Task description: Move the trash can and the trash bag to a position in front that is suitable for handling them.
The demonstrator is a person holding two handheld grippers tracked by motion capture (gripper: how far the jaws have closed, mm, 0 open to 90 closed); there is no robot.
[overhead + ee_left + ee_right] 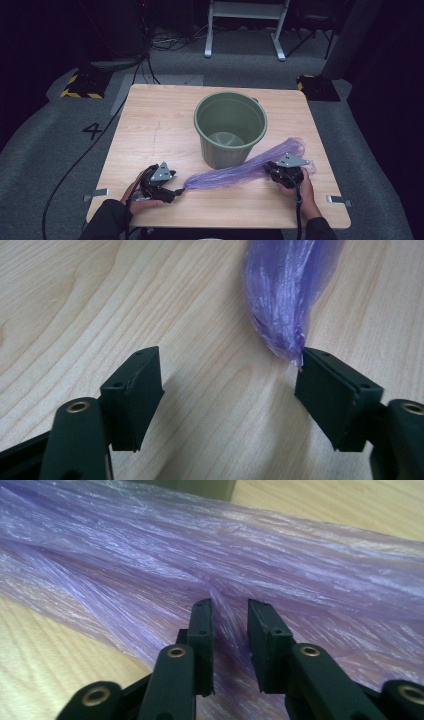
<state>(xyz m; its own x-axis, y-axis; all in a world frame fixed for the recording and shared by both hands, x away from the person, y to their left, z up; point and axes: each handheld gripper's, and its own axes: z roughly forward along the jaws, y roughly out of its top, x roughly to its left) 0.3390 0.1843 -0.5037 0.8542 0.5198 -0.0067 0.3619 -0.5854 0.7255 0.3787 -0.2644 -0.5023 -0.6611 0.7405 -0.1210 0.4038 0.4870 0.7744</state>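
Purple plastic bag [235, 170] lies stretched across the near half of the tabletop [150, 125], running from near left up to the right, just in front of the green bucket [230, 127]. The bag is twisted into a thin rope at its left end and fans out wider toward the right. The bucket stands upright near the tabletop's centre and looks empty.

Left gripper [172, 192]: jaws stand wide apart. In the left gripper view the bag's pointed tip [292, 347] ends right at the front corner of one jaw; nothing is clamped between them, bare wood shows in the gap.

Right gripper [285, 172]: jaws nearly together on the wide end of the bag [225, 570]. A pinched ridge of film rises between them in the right gripper view; whether the pads truly bite on it I cannot tell for certain, but it reads as a grip on a fold.

Handling judgement: the film is very light, limp and thin, with fine crinkles. It will not hold shape, will slip under flat pads, and may tear if pulled hard against a snag. Best hold is on gathered or folded layers, not a single sheet: the twisted left tip gives a firm bundle, and the pinched fold on the right is a fair second hold.
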